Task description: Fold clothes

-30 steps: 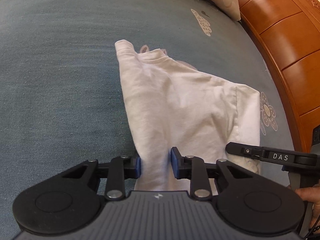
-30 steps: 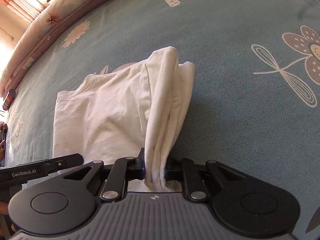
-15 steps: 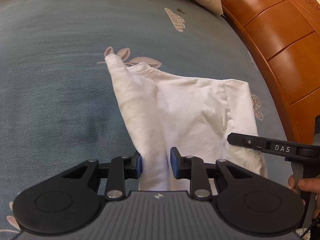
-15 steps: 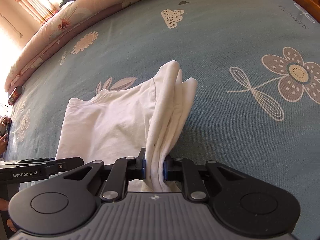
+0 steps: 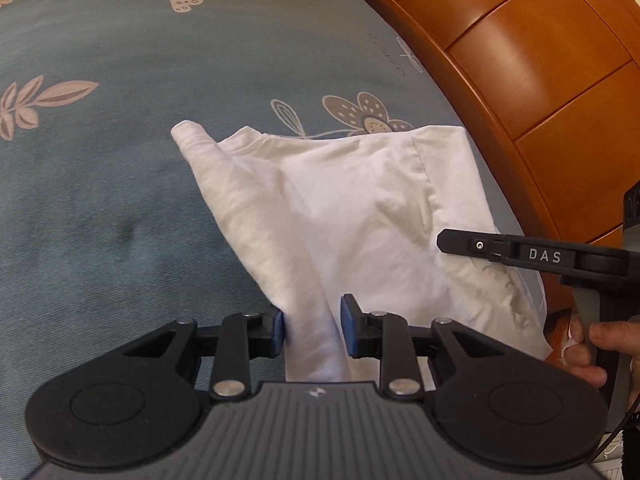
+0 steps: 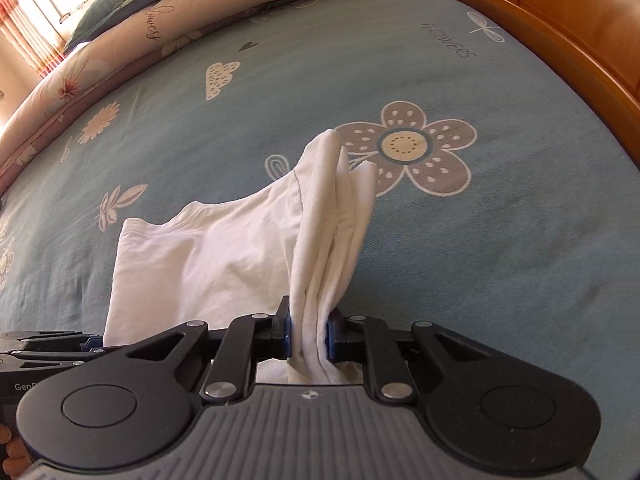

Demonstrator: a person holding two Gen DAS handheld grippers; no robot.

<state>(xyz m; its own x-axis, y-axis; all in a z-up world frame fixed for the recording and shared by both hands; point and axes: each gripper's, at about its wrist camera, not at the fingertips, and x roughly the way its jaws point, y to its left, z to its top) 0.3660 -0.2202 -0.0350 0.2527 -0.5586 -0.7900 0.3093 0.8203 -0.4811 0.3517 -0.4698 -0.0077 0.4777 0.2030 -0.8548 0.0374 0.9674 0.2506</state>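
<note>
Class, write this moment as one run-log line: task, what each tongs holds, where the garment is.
task: fold clothes | left tongs: shut on white T-shirt | right tongs: shut on white T-shirt, bunched edge | T-shirt: hanging above blue floral bedspread

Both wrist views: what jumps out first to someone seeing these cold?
A white cotton T-shirt hangs lifted above a blue-grey bedsheet printed with flowers, one bunched edge pinched in the left claw and the other in the right claw. Next comes the glossy orange-brown wooden bed frame curving along the sheet's far edge, then the pink and blue floral pillows at the top of the right wrist view.
</note>
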